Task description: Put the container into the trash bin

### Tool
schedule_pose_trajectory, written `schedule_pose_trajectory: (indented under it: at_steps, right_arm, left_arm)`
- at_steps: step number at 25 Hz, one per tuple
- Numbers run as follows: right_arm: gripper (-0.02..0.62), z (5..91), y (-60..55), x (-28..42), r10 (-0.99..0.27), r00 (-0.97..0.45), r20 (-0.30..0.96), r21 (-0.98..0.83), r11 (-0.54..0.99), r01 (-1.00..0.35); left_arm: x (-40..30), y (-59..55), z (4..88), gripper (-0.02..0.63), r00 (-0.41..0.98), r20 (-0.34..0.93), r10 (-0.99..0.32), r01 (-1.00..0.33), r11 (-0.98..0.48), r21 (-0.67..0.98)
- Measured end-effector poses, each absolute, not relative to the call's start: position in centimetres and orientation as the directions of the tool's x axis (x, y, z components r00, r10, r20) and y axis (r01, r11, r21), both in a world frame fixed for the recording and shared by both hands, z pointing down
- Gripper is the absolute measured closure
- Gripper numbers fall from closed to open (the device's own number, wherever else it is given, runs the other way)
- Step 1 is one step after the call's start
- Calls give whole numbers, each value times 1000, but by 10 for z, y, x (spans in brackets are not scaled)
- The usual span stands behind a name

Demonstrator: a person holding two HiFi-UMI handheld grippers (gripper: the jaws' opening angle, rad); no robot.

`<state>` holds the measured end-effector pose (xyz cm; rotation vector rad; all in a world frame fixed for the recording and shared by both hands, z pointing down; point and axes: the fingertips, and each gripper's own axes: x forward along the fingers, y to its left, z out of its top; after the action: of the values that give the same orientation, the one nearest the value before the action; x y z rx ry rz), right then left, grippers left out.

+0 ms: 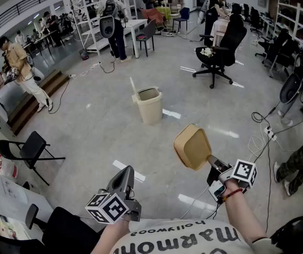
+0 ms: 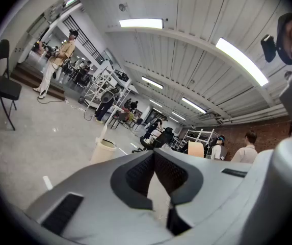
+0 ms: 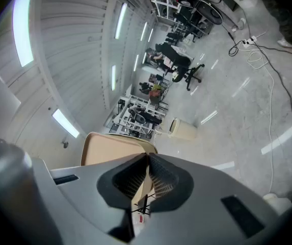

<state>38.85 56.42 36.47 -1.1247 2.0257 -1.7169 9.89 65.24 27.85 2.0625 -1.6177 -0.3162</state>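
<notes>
A tan, shallow container [image 1: 193, 146] is held up in the air by my right gripper [image 1: 213, 164], shut on its rim; in the right gripper view the container [image 3: 110, 148] rises past the closed jaws. The beige trash bin [image 1: 150, 104] stands on the floor ahead with its swing lid tipped up, and it also shows small as the trash bin [image 3: 183, 130] and the trash bin [image 2: 104, 150]. My left gripper [image 1: 124, 174] is low at the left, shut, with nothing in it.
A black office chair [image 1: 221, 51] stands behind the bin to the right. A folding chair [image 1: 28, 148] is at the left. Cables and a power strip [image 1: 268, 133] lie on the floor at the right. People stand at the back and at the left, by a step.
</notes>
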Motion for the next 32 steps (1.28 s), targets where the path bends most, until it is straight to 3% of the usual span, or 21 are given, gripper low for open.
schedule_pose_trajectory:
  at_steps: [16, 22, 32]
  right_arm:
    - [581, 388, 542, 409, -688, -667, 287, -908, 27, -418]
    - [581, 399, 516, 381, -660, -708, 250, -937, 19, -349]
    - [581, 387, 434, 367, -682, -673, 286, -923, -7, -386]
  left_arm:
    - [125, 634, 295, 600, 289, 128, -949, -849, -193, 491]
    - [91, 622, 295, 601, 174, 160, -972, -915, -99, 391]
    - [66, 533, 310, 601, 281, 202, -938, -885, -172, 432]
